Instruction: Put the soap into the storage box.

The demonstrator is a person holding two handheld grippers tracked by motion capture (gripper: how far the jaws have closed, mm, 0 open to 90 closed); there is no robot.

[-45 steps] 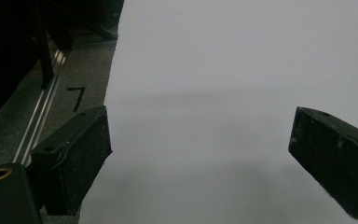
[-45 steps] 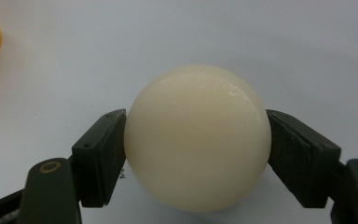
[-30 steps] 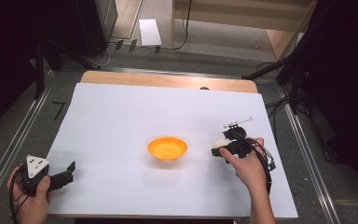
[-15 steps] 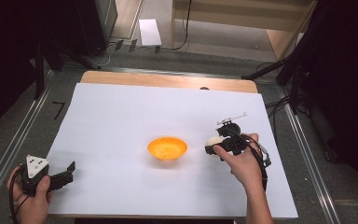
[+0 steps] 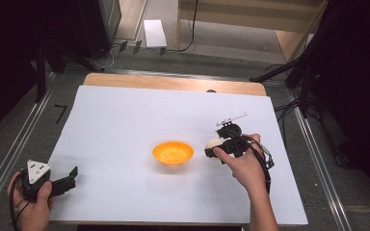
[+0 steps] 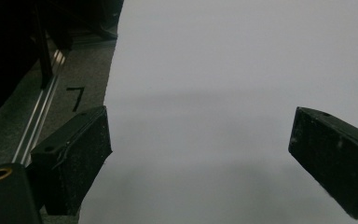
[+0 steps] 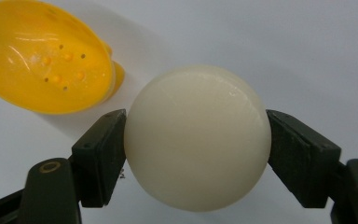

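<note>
An orange bowl (image 5: 173, 152) with small holes in its bottom sits at the middle of the white sheet (image 5: 125, 120); it shows at the upper left in the right gripper view as the orange bowl (image 7: 42, 56). My right gripper (image 5: 213, 148) is just right of the bowl, shut on a cream white ball (image 5: 213, 143). The ball (image 7: 196, 142) is squeezed between both jaws, above the sheet. My left gripper (image 5: 72, 177) rests open at the sheet's front left corner, with nothing between its fingers (image 6: 74, 154).
A wooden table edge (image 5: 173, 83) runs along the back of the sheet. Metal rails (image 5: 9, 159) flank the table on the left and right. Cables and dark stands lie on the floor beyond the table.
My right gripper has carried the ball leftward, closer to the orange bowl. The left gripper has stayed in place.
</note>
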